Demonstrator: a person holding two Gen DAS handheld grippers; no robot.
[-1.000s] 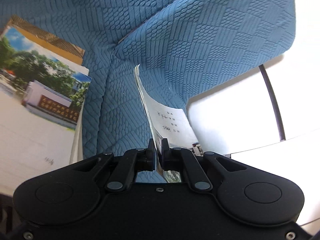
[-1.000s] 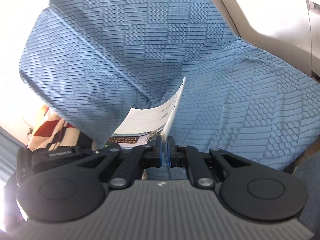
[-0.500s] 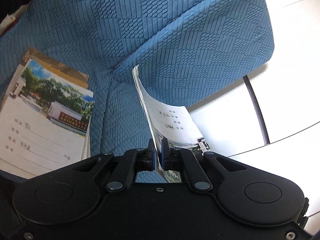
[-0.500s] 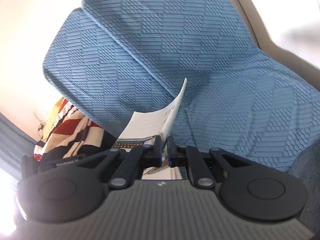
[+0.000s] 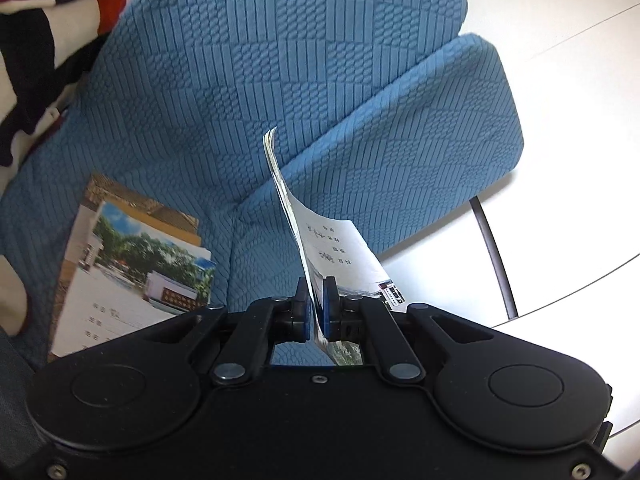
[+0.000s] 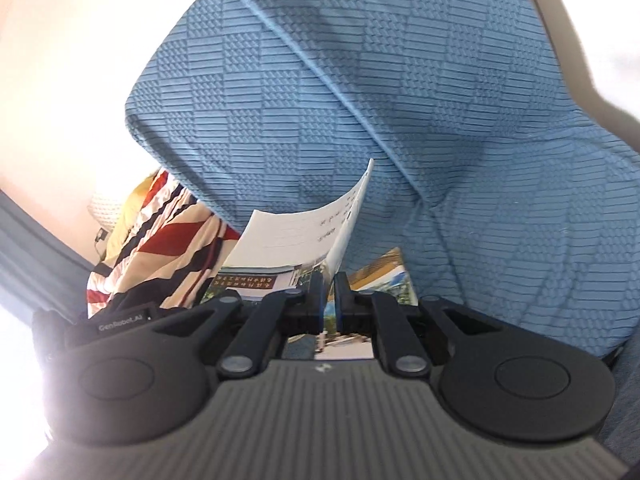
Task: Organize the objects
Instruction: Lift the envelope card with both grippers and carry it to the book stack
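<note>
My left gripper (image 5: 316,304) is shut on the edge of a thin white booklet (image 5: 332,248) with printed text and a photo cover, holding it upright above the blue textured sofa (image 5: 280,80). My right gripper (image 6: 329,296) is shut on the same kind of booklet (image 6: 304,232), which curves up and to the left. A stack of similar booklets (image 5: 132,264) with a building-and-trees cover lies on the seat at the left of the left wrist view. It also shows just behind the fingers in the right wrist view (image 6: 384,276).
A striped red, cream and black cloth (image 6: 160,240) lies beside the sofa; it shows at the top left of the left wrist view (image 5: 40,40). White floor tiles (image 5: 560,160) and a thin black leg or cable (image 5: 494,256) lie to the right of the sofa arm (image 5: 420,152).
Both grippers have moved with the booklet toward the stack: the stack has slid toward the centre in the left view and has come into sight in the right view. Both grips are unchanged.
</note>
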